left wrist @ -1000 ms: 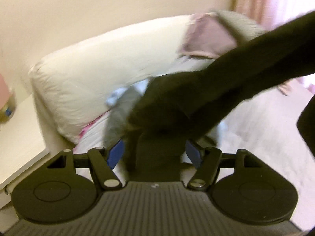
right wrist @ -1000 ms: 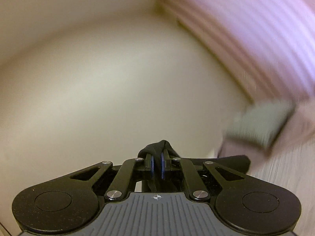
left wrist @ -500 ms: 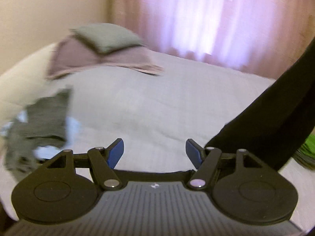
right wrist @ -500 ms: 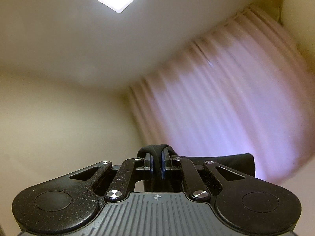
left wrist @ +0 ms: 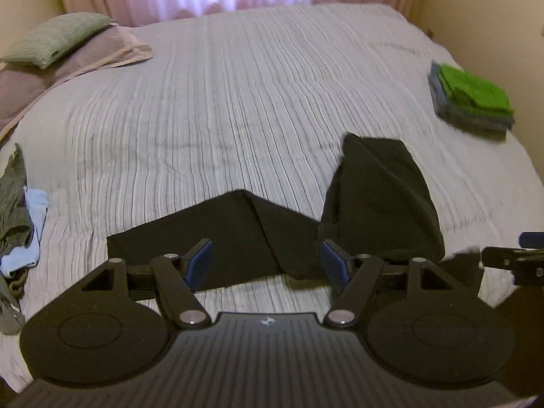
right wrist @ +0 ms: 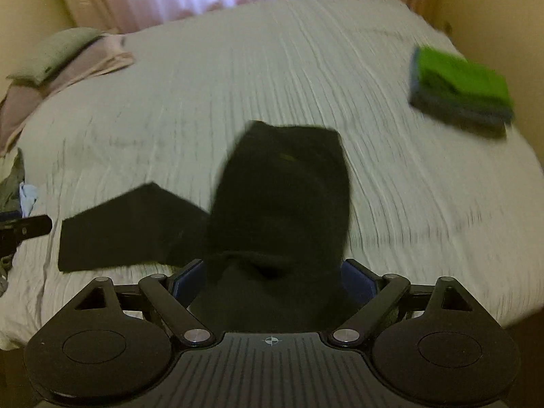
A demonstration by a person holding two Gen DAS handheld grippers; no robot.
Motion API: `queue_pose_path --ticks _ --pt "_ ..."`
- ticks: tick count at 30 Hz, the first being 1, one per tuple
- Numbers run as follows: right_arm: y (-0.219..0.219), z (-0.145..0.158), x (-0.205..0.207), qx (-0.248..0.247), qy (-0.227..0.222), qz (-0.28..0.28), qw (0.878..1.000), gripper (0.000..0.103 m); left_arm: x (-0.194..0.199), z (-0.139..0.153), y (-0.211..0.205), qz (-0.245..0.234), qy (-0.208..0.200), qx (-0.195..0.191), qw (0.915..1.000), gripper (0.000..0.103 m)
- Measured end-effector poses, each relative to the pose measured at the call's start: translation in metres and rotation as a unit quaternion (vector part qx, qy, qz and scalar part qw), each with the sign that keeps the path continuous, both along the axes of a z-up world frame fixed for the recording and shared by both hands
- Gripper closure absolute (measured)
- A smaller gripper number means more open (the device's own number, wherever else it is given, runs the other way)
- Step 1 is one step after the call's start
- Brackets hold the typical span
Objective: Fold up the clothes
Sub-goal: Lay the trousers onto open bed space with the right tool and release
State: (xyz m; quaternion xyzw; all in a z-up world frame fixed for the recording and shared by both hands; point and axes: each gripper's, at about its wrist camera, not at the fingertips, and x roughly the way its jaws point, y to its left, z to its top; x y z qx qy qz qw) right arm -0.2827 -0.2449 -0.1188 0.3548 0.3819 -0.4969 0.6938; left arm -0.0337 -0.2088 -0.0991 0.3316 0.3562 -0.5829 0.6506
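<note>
Garment: a black garment [left wrist: 238,238] lies on the striped bedspread [left wrist: 238,102] in the lower centre of the left wrist view; which kind of garment I cannot tell.
Lay of the cloth: its left part is flat on the bed, long axis running left to right across the frame; its right part rises in a hump [left wrist: 380,197] toward the lower right.
Left gripper [left wrist: 267,261]: jaws spread wide with nothing between the blue pads; the flat part of the cloth lies directly ahead of them and just beyond.
Right gripper [right wrist: 272,278]: jaws stand apart, with the raised black cloth bunched between them; blur and cloth hide any pad contact, so I judge it not clamped.
Key relation: the flat left end is nearer the left gripper, the raised end is at the right one.
Folded pile: a green and grey stack [left wrist: 472,102] sits at the upper right of the bed, well apart from the black garment.
Loose clothes: a grey and light blue heap [left wrist: 20,221] at the left edge.
Pillows: a green-grey one on a mauve one [left wrist: 57,44], upper left.
</note>
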Motion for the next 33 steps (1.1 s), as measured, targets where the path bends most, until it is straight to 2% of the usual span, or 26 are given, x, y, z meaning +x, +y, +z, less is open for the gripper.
queue_pose_path --ticks 2,6,16,26,33 --pt "0.005 -0.002 -0.008 0.004 0.001 -0.018 1.000 0.014 0.002 -0.003 -0.002 -0.014 -0.003 0.008 0.9999 0.036" --pt "0.007 0.006 0.006 0.017 0.006 -0.041 0.999 0.014 0.017 -0.004 -0.007 -0.037 -0.007 0.018 0.9991 0.036" --pt "0.024 -0.002 0.077 0.026 0.025 -0.047 0.998 0.014 0.062 -0.005 -0.016 -0.080 -0.022 0.028 0.9962 0.036" --pt "0.033 -0.012 0.095 0.038 0.048 -0.063 0.996 0.014 0.079 -0.009 -0.017 -0.097 -0.021 0.031 0.9945 0.036" --pt "0.024 -0.017 0.085 0.044 0.048 -0.058 0.996 0.014 0.073 -0.012 -0.023 -0.088 -0.028 0.035 0.9951 0.036"
